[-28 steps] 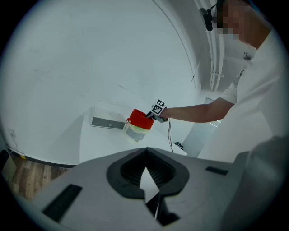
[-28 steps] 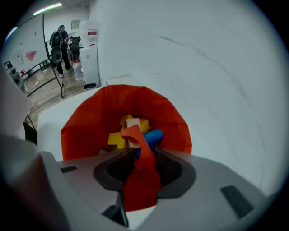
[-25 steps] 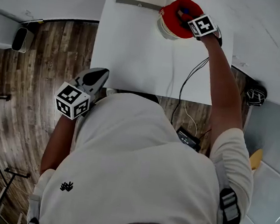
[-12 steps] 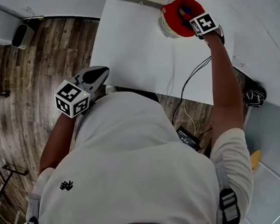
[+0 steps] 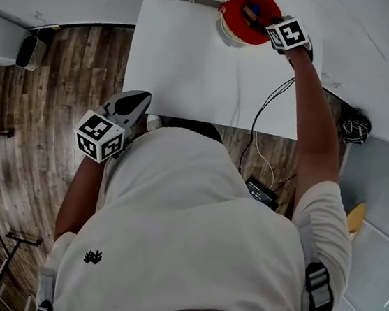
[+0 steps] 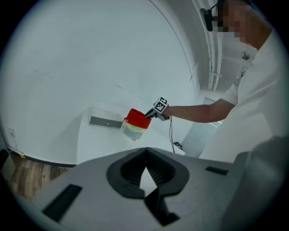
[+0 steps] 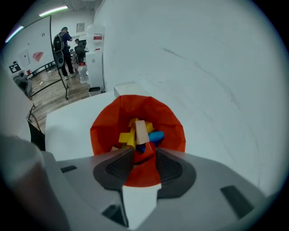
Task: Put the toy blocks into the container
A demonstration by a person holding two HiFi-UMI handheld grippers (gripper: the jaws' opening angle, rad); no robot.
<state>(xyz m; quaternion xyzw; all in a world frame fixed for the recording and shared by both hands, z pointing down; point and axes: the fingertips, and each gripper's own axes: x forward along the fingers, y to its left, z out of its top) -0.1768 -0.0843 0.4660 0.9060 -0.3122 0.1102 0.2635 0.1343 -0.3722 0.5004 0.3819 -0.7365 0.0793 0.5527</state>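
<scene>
Step in hand appears to be post-release. Right tool (image 7: 144, 152) jaws stand apart, having just closed slightly, with nothing between them. The toy blocks (image 7: 137, 133) lie in the container (image 7: 106, 131) directly beneath its tips. Left tool (image 6: 145, 151) jaws are together, empty. Next move likely calls for lifting clear of the rim.

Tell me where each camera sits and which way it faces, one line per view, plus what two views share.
Head view: on the person's head, looking steeply down at the white table, torso, left gripper and right gripper.
Left gripper view: on the left gripper near the table's corner, facing across to the red-lined container; shows its shut jaws and the right arm.
Right gripper view: above the container, facing down onto the toy blocks through parted jaws, just closing slightly, gripping nothing.
Shared: every view shows the container.
</scene>
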